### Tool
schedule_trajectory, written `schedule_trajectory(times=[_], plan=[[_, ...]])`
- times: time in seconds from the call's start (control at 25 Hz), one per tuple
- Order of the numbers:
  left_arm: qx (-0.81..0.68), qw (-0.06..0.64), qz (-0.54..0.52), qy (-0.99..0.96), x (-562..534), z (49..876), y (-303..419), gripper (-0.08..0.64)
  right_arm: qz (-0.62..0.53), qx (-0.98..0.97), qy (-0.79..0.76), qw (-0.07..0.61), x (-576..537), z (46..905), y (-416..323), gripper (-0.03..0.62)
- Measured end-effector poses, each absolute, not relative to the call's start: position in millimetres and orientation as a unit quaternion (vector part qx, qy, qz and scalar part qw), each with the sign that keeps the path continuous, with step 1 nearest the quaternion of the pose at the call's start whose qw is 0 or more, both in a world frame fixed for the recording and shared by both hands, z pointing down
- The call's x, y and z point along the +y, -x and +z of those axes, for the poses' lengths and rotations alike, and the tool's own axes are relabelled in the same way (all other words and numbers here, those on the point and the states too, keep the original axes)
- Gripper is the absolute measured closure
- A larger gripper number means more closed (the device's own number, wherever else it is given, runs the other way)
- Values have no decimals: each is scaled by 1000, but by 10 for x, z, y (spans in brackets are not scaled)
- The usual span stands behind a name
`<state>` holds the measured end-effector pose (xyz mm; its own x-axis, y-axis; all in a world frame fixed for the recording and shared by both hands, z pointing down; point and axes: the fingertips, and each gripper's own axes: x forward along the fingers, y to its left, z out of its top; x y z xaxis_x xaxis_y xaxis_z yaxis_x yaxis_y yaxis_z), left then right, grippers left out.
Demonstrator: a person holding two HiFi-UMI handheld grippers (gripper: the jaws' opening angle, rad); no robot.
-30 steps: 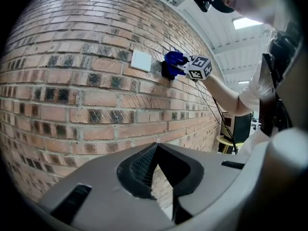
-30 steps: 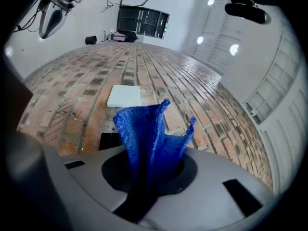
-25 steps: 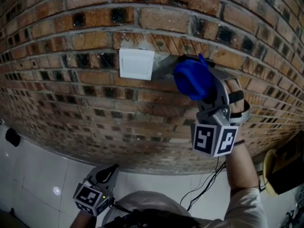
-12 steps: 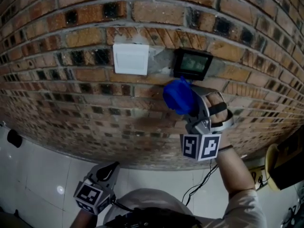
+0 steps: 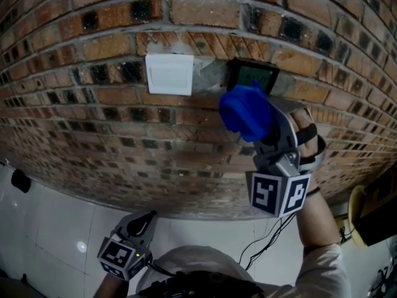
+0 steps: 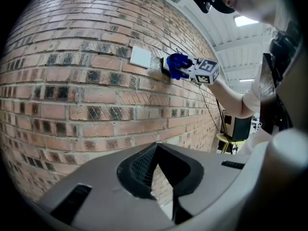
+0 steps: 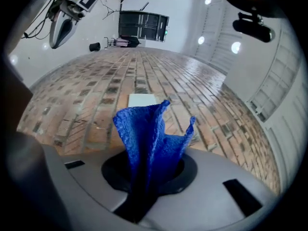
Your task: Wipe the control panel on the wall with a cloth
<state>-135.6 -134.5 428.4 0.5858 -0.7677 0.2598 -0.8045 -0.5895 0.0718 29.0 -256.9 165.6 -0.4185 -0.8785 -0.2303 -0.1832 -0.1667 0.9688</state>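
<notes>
**Operator:** What was the state of the right claw?

**Technician:** It was clamped on the blue cloth. The cloth bunched out ahead of the jaws and overlapped the lower left corner of the control panel.

**Operator:** What clearance was there at the edges?

**Technician:** A white switch plate sat just beside the panel's left edge. Bare brick wall lay open below and to the right. The left claw hung well below, its jaws drawn together on nothing.

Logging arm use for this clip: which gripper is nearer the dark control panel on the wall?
Right. The right gripper holds the blue cloth at the control panel's lower left edge; the left gripper hangs far below it, off the wall.
</notes>
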Motion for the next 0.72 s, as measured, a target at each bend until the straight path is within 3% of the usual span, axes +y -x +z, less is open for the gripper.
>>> schedule_trajectory(times=[0.24, 0.72], plan=[[-439, 92, 101, -888, -1340, 4273, 1337, 559, -615, -571, -476, 264, -2700, 1153, -349, 505], [-443, 89, 100, -886, -1374, 4221, 1289, 559, -610, -571, -461, 298, -2768, 1746, -341, 505]])
